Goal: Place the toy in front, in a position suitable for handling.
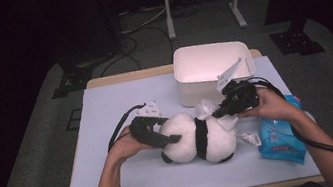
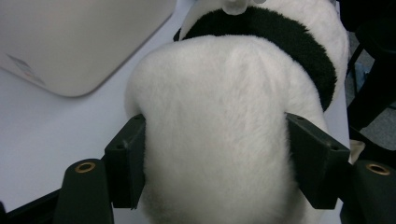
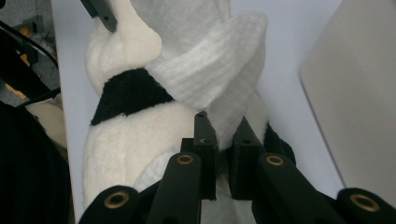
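My plush panda (image 1: 197, 139) lies on its side at the table's centre, long axis running from 9 to 3 o'clock. Its body is white with a black band around the middle and black paws at 6 o'clock. A white knitted scarf (image 3: 210, 74) is wrapped around it, one scarf end extending toward 3 o'clock.
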Available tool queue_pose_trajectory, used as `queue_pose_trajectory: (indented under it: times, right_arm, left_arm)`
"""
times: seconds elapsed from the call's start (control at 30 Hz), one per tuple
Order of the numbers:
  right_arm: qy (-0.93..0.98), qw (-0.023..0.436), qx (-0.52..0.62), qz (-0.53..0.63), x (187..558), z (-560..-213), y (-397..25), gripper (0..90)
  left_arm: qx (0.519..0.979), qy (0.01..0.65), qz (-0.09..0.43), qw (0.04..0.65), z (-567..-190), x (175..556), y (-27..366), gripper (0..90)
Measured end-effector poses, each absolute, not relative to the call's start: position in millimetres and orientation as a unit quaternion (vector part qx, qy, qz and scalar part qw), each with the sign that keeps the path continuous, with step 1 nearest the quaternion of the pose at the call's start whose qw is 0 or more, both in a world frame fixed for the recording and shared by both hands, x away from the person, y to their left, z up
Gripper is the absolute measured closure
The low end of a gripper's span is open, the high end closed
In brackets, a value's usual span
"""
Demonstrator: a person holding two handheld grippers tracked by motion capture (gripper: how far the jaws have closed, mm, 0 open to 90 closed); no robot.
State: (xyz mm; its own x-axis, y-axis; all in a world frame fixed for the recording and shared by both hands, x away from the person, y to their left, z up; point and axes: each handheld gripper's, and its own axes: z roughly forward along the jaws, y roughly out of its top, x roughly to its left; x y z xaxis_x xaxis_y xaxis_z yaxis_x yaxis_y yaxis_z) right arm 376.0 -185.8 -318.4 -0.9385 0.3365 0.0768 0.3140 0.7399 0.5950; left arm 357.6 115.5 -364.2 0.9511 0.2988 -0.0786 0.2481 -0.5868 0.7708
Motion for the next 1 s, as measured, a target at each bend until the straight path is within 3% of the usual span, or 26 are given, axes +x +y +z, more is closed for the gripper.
queue_pose_trajectory:
  times: [0.07, 0.2, 0.37, 0.63, 0.7, 0.73, 0.8, 0.83, 1.0]
  right_arm:
    - [0.932, 0.011, 0.177, 0.317, 374, -321, -186, 83.4]
    - [0.928, -0.001, 0.170, 0.332, 364, -336, -190, 83.5]
    - [0.929, 0.010, 0.167, 0.329, 355, -335, -194, 83.6]
    - [0.931, 0.007, 0.161, 0.329, 354, -335, -193, 83.5]
    - [0.932, 0.008, 0.162, 0.325, 355, -335, -191, 83.5]
    - [0.932, 0.009, 0.165, 0.322, 357, -336, -191, 83.4]
    - [0.932, 0.010, 0.169, 0.322, 358, -335, -191, 83.4]
    - [0.929, 0.010, 0.174, 0.327, 363, -336, -191, 83.4]
    - [0.925, 0.016, 0.178, 0.335, 375, -331, -185, 83.5]
  left_arm:
    - [0.893, 0.154, 0.023, 0.422, -369, 354, 116, 26.9]
    - [0.883, 0.183, 0.003, 0.432, -379, 347, 124, 12.7]
    - [0.880, 0.208, -0.009, 0.426, -380, 351, 134, 2.9]
    - [0.879, 0.221, -0.086, 0.413, -401, 371, 120, 0.0]
    - [0.876, 0.224, -0.093, 0.417, -406, 374, 117, 2.5]
    - [0.868, 0.222, -0.087, 0.435, -408, 373, 119, 12.2]
    - [0.865, 0.221, -0.075, 0.444, -408, 371, 121, 16.2]
    - [0.862, 0.222, -0.058, 0.451, -406, 367, 123, 22.9]
    - [0.865, 0.222, -0.011, 0.449, -393, 365, 124, 28.7]
